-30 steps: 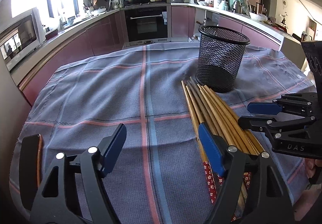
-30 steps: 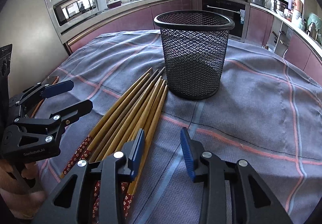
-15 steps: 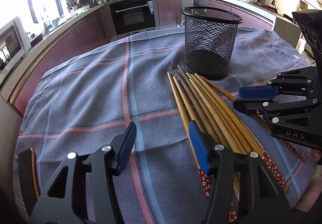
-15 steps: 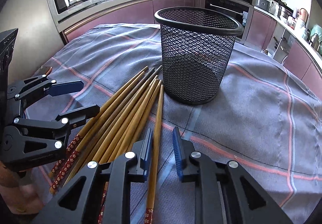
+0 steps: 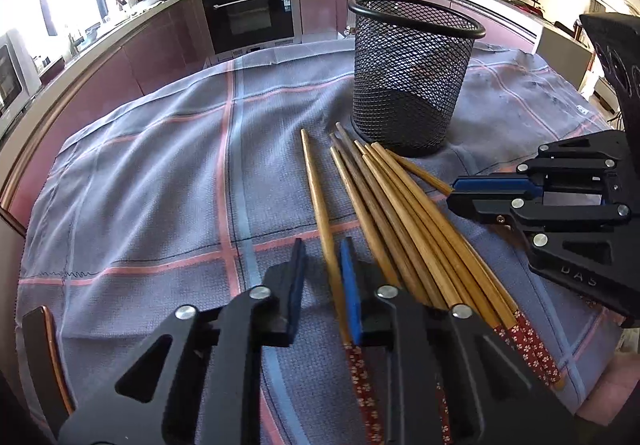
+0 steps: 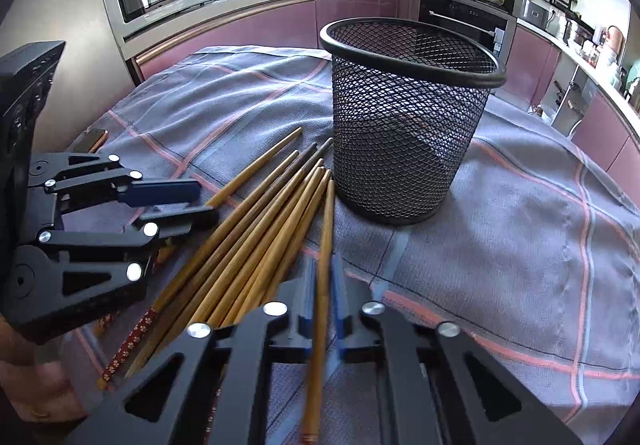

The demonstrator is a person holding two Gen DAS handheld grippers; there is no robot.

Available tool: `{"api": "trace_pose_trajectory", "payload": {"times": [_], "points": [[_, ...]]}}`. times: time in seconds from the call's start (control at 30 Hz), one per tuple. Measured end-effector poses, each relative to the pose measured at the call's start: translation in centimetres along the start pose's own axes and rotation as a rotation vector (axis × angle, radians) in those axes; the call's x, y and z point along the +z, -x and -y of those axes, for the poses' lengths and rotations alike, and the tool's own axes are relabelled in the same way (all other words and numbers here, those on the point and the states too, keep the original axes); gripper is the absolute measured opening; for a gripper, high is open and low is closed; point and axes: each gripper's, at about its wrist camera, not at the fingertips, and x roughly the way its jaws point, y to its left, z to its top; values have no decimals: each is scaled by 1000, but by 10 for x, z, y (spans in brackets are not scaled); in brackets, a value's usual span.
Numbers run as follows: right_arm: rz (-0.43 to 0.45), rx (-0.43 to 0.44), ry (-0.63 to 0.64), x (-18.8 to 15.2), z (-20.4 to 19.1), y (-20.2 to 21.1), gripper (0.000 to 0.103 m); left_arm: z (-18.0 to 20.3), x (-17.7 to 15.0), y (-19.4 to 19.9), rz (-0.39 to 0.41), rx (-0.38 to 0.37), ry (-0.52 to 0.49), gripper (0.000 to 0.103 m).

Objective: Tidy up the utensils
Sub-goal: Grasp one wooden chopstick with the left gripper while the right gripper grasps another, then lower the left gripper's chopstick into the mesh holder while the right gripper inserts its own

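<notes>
Bamboo is now pinched in both of my tools, where a second ago both pairs of jaws stood apart over the pile. On the left, my left gripper (image 5: 323, 283) has come down and forward and clenched on the leftmost chopstick (image 5: 320, 213), which now lies a little apart from the others. Next along, the chopstick bundle (image 5: 404, 221) lies fanned on the checked cloth (image 5: 160, 181), patterned red handles toward me, thin tips away. On the right, my right gripper (image 6: 320, 299) has clamped shut on the rightmost chopstick (image 6: 325, 245). I read this as two sticks secured and ready to lift.

Each held stick keeps its long axis along its gripper's fingers, tip pointing away from me toward the foot of the mesh basket (image 6: 408, 133), which stands upright just beyond the tips and looks empty. Both sticks appear to rest on the cloth, not yet raised.
</notes>
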Motion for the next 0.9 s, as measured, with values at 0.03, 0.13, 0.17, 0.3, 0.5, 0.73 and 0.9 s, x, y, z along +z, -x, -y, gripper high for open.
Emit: {"api": "trace_pose_trajectory", "payload": {"times": [0.03, 0.13, 0.17, 0.3, 0.5, 0.73, 0.9], "points": [[2, 3, -3, 0, 0, 1, 5, -1, 0, 0, -2, -3, 12, 8], [16, 16, -15, -2, 4, 8, 5, -7, 0, 2, -1, -35, 56, 8], [23, 26, -19, -3, 7, 12, 5, -10, -1, 4, 3, -42, 71, 8], [66, 62, -28, -4, 13, 31, 5, -22, -1, 19, 33, -67, 113, 8], [220, 125, -35, 10, 21, 79, 5, -42, 11, 62, 140, -147, 152, 7], [393, 148, -52, 34, 34, 121, 5, -41, 44, 115, 293, -216, 135, 7], [465, 138, -49, 50, 45, 139, 5, -38, 66, 142, 376, -262, 132, 7]]}}
